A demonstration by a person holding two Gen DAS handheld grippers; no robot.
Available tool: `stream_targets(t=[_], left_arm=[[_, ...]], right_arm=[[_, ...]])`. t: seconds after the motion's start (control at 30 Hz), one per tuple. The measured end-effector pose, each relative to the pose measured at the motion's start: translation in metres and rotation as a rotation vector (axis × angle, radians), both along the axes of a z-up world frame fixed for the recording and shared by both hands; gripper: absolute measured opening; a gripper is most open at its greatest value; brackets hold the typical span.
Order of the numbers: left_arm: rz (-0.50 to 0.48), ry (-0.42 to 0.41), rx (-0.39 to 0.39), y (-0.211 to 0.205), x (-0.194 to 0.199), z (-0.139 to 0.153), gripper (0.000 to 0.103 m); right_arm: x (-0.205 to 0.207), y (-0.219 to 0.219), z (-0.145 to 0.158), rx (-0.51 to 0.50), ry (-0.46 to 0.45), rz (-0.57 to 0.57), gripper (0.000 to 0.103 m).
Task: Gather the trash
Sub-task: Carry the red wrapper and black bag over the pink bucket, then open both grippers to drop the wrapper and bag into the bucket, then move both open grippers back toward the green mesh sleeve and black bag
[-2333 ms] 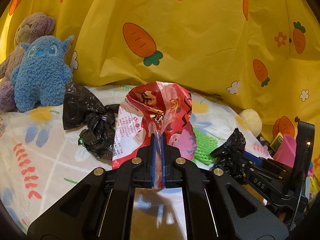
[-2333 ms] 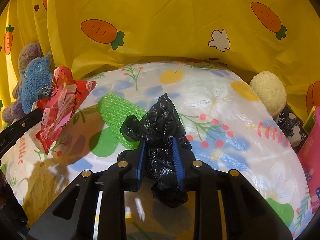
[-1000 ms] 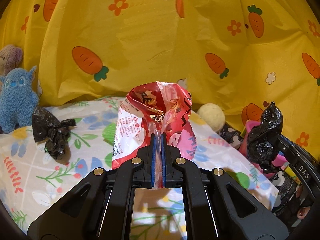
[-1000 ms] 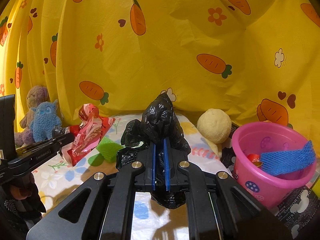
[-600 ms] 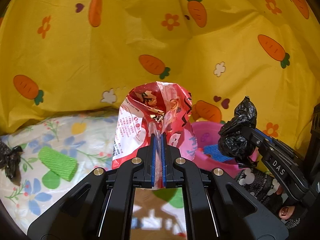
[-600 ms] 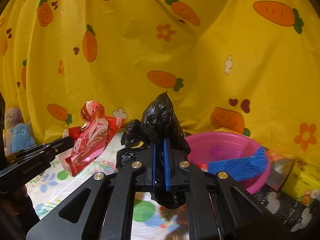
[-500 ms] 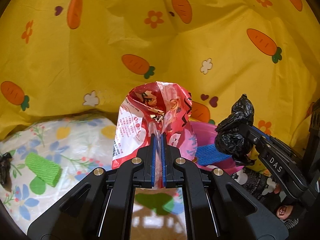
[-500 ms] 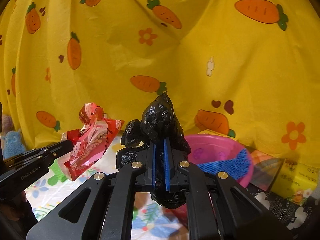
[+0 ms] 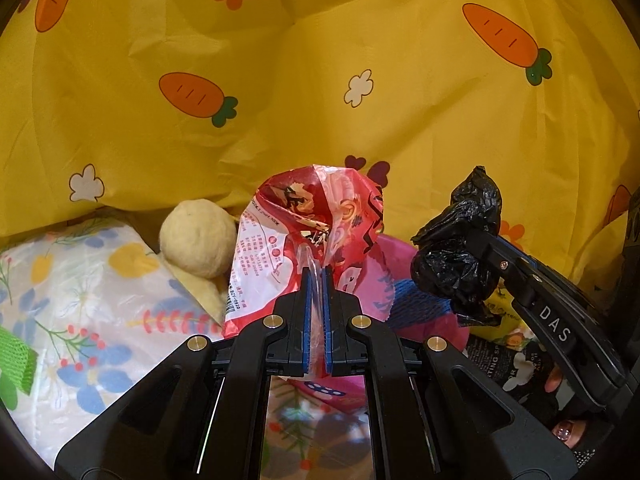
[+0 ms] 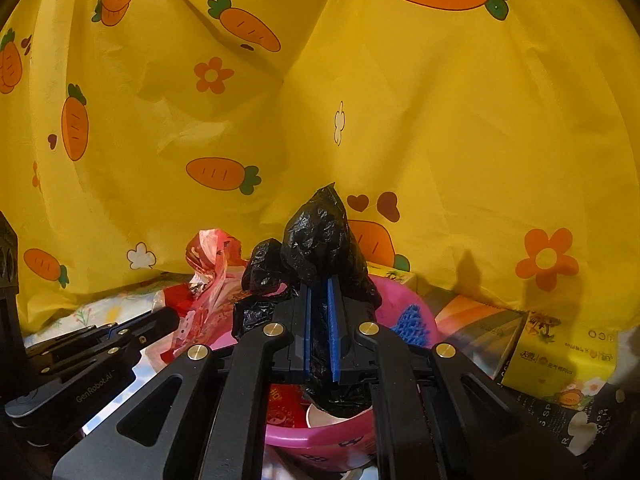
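Note:
My left gripper (image 9: 316, 280) is shut on a red snack wrapper (image 9: 304, 224) and holds it up just left of a pink bucket (image 9: 432, 328). My right gripper (image 10: 320, 292) is shut on a crumpled black plastic bag (image 10: 320, 240) and holds it over the pink bucket (image 10: 316, 436). The bucket holds blue netting (image 10: 414, 324), a red wrapper and a white cup. In the left wrist view the right gripper (image 9: 472, 248) with the black bag (image 9: 460, 264) is on the right. In the right wrist view the left gripper (image 10: 160, 320) with the red wrapper (image 10: 208, 292) is on the left.
A cream plush ball (image 9: 196, 236) lies on the floral cloth (image 9: 80, 300) left of the bucket. A piece of green netting (image 9: 14, 360) lies at the far left. A yellow carton (image 10: 560, 352) and a black box (image 10: 568, 412) stand right of the bucket. A yellow carrot-print curtain (image 10: 360, 100) hangs behind.
Both grippers have swung right and closer to the pink bucket with their loads. The right gripper now holds the black bag over the bucket. The plush toys and other black bag have left view.

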State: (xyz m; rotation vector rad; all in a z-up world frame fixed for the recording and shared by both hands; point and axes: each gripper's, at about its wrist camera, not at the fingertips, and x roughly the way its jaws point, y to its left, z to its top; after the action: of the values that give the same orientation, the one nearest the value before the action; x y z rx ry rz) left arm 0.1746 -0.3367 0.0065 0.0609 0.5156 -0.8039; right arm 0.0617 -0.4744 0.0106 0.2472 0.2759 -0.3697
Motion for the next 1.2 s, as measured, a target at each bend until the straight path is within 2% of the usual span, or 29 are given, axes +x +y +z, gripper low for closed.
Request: stream_targets(t=[0.3, 0.5, 0.53, 0.6, 0.63, 0.73, 0.83, 0.9, 1.0, 1.1, 1.2], left_arm=[[-0.016, 0.068, -0.001, -0.006, 0.016, -0.016, 0.004], [-0.027, 0.075, -0.001, -0.01, 0.021, -0.02, 0.007], [-0.031, 0.078, -0.001, -0.01, 0.021, -0.021, 0.015], [-0.016, 0.08, -0.003, -0.006, 0.023, -0.022, 0.044], [-0.007, 0.078, -0.018, -0.003, 0.023, -0.021, 0.067], [0.022, 0.071, -0.053, 0.011, 0.024, -0.018, 0.077], [0.071, 0.067, -0.064, 0.024, 0.026, -0.015, 0.086], [0.103, 0.061, -0.075, 0.035, 0.026, -0.014, 0.091], [0.144, 0.033, -0.071, 0.05, 0.022, -0.011, 0.096], [0.191, -0.001, -0.055, 0.066, 0.016, -0.01, 0.097], [0.216, -0.01, -0.071, 0.083, 0.011, -0.007, 0.097]], right_arm=[[0.013, 0.001, -0.008, -0.001, 0.039, -0.006, 0.008], [0.018, -0.001, -0.011, 0.004, 0.053, -0.009, 0.008], [0.019, -0.001, -0.012, 0.007, 0.059, -0.007, 0.008], [0.02, -0.002, -0.015, 0.014, 0.067, -0.003, 0.009], [0.021, -0.003, -0.016, 0.016, 0.071, -0.001, 0.009], [0.023, -0.005, -0.02, 0.025, 0.086, 0.008, 0.01], [0.025, -0.005, -0.022, 0.03, 0.098, 0.011, 0.018], [0.024, -0.005, -0.023, 0.032, 0.092, 0.011, 0.04], [0.022, -0.004, -0.023, 0.027, 0.083, 0.008, 0.05], [0.018, -0.006, -0.022, 0.032, 0.071, -0.001, 0.054], [0.014, -0.009, -0.02, 0.042, 0.063, -0.013, 0.055]])
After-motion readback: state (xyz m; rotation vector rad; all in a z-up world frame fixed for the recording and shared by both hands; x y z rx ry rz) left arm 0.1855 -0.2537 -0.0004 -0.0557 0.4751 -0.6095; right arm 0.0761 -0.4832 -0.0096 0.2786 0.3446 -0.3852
